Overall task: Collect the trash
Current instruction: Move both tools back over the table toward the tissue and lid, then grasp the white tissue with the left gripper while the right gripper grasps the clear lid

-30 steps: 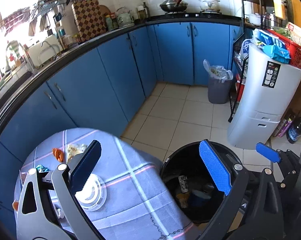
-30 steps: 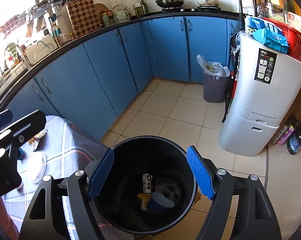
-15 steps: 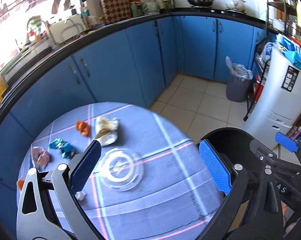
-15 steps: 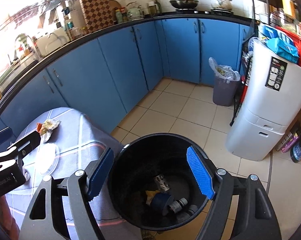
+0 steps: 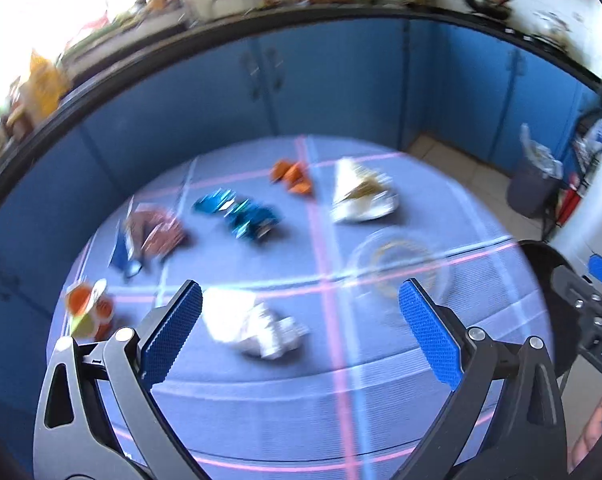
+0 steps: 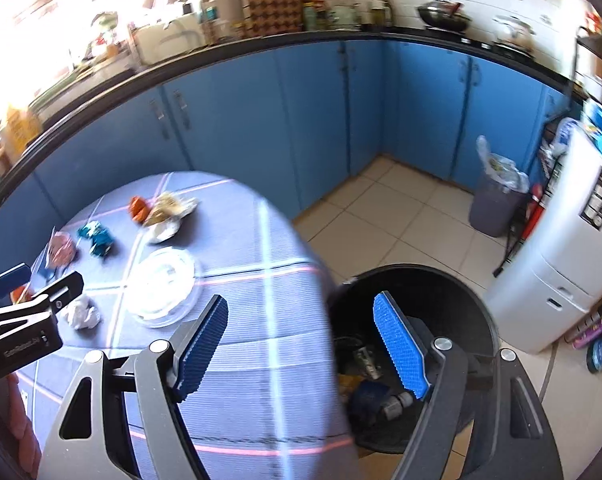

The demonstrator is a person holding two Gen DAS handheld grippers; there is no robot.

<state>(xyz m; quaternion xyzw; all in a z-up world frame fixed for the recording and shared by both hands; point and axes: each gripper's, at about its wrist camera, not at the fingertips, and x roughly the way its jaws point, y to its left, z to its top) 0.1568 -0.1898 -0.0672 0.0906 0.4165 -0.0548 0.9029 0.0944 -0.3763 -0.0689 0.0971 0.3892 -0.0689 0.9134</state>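
Both tongs tilt steeply downward over the round table (image 5: 381, 400), which is covered in a blue-grey cloth with pink and white stripes. The left tongs (image 5: 301, 336) stand wide apart and empty, their blue ribbed pads clear of everything; between and just beyond them lies a crumpled white paper wad (image 5: 257, 328) on the cloth, untouched. The right tongs (image 6: 301, 344) are likewise spread wide and grip nothing, straddling the table's edge with one pad over the cloth and the other over the black trash bin (image 6: 453, 280).

The bin stands on the tiled floor, touching or just beside the table's right side. Inside it lie a blue cup-like piece, some yellow wrapping and a few small metallic-looking cans or bottles (image 6: 369, 360); details are hard to tell in the dark interior.

Farther out on the cloth, the left view is blurred but shows a clear plastic lid (image 5: 397, 264) to the right, an orange-and-white wrapper (image 5: 87, 312) at the left edge, then a pink-brown packet (image 5: 153, 232), a shiny blue wrapper (image 5: 241, 214), a small orange scrap (image 5: 293, 176) and a white-and-tan crumpled bag (image 5: 361, 196) near the far rim. All are apart from one another.

Beyond the table run blue cabinets (image 6: 321, 120) under a dark worktop. Against the far cabinets stands a grey waste bin (image 6: 497, 200) lined with a bag, beside a white appliance (image 6: 561, 248).
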